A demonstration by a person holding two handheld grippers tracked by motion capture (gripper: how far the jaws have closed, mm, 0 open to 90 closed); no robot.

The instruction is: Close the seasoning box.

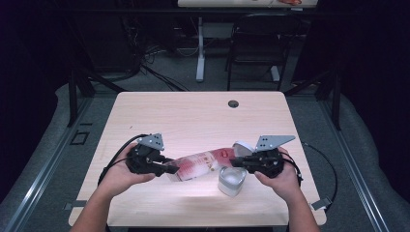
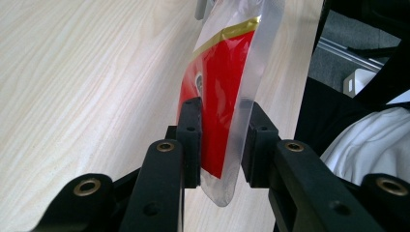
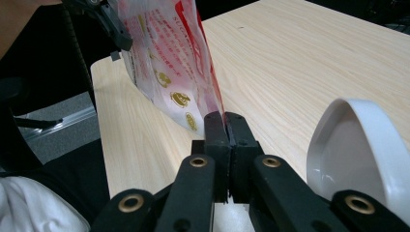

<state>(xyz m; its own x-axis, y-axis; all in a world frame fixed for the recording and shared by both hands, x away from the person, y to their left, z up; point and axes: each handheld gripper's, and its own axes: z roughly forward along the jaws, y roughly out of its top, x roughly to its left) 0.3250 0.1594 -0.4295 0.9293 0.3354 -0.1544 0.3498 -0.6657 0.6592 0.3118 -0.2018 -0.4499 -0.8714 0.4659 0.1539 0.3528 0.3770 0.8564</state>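
Observation:
A red and clear plastic pouch point(image 1: 198, 164) hangs stretched between my two grippers, just above the table. My left gripper point(image 1: 173, 169) is shut on its lower end: in the left gripper view the pads point(image 2: 191, 130) press the pouch point(image 2: 222, 87) from both sides. My right gripper point(image 1: 233, 163) is shut on the other end, and the right gripper view has its jaws point(image 3: 225, 125) pinched on a thin edge of the pouch point(image 3: 169, 58). A clear glass jar point(image 1: 231, 181) stands on the table just below the right gripper.
A white round lid or dish point(image 1: 243, 146) sits beside the right gripper, large at the right of its view point(image 3: 358, 150). The light wooden table point(image 1: 193, 116) has a cable hole point(image 1: 233, 103) at the back. A chair and desk legs stand beyond it.

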